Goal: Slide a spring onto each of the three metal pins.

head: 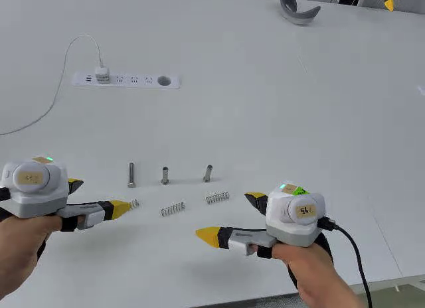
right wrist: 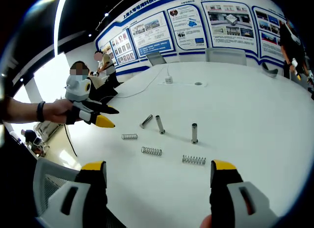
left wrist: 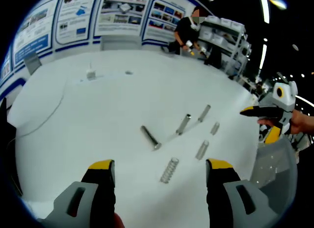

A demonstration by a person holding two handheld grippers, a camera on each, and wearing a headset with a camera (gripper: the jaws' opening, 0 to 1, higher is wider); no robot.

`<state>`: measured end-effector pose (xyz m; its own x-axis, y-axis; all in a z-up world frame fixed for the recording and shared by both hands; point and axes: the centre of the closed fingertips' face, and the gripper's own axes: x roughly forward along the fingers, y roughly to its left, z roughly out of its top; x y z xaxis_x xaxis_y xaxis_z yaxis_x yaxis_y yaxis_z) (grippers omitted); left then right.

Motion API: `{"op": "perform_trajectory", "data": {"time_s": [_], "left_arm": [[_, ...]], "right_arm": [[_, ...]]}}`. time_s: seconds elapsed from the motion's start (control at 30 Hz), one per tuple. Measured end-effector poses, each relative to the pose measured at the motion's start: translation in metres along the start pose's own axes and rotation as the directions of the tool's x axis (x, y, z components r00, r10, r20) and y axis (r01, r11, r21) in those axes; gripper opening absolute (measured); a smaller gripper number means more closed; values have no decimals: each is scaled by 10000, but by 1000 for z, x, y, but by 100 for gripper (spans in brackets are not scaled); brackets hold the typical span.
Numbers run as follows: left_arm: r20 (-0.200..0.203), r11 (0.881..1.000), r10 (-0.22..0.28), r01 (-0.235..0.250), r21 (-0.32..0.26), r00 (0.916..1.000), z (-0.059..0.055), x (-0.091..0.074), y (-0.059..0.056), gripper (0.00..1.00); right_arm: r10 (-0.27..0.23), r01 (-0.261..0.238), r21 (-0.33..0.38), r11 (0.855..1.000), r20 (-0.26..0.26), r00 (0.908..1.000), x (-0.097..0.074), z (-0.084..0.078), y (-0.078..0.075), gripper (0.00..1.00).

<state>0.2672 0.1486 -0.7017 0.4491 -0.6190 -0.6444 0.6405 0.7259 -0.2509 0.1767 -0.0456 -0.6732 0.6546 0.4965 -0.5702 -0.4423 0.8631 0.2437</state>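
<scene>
3 silver metal pins [head: 165,175] stand in a row, 3 coiled wire springs [head: 172,208] lie beside them, and the yellow-tipped left gripper [head: 99,196] and right gripper [head: 229,216] both gape empty.

**White bench in a poster-lined hall**

A wide white bench [head: 265,109] is spread out ahead of the left hand-held gripper [head: 99,196]. A white power strip [head: 126,80] is laid well beyond it. Blue-and-white poster panels [right wrist: 196,24] are mounted on the wall past the bench. Storage shelving [left wrist: 223,34] is seen under ceiling strip lights [left wrist: 265,7].
</scene>
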Motion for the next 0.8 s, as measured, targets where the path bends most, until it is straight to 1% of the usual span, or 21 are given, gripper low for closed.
{"op": "perform_trajectory", "data": {"time_s": [0.13, 0.37, 0.47, 0.53, 0.7, 0.8], "left_arm": [[-82, 9999, -43, 43, 96, 10000, 2, 6, 0, 77], [-38, 10000, 10, -10, 43, 10000, 8, 18, 3, 75], [-45, 9999, 63, -64, -85, 10000, 11, 23, 6, 72], [-49, 9999, 107, -107, -40, 9999, 14, 27, 7, 71], [-94, 9999, 162, -162, -45, 9998, 18, 39, 10, 68], [-97, 9996, 222, -224, -188, 9997, 19, 46, 13, 66]], "right_arm": [[9, -9, 34, 10000, 31, 10000, 0, 1, 0, 88], [-30, 30, 82, 10000, -8, 10000, -1, 0, -2, 88], [-42, 42, 106, 9999, -2, 10000, -1, 0, -2, 88], [-45, 44, 117, 9999, 1, 10000, -2, 0, -3, 88], [5, -3, 179, 9998, -101, 9999, 0, -5, -1, 88], [29, -26, 219, 9998, -147, 9999, 1, -8, 0, 87]]}}
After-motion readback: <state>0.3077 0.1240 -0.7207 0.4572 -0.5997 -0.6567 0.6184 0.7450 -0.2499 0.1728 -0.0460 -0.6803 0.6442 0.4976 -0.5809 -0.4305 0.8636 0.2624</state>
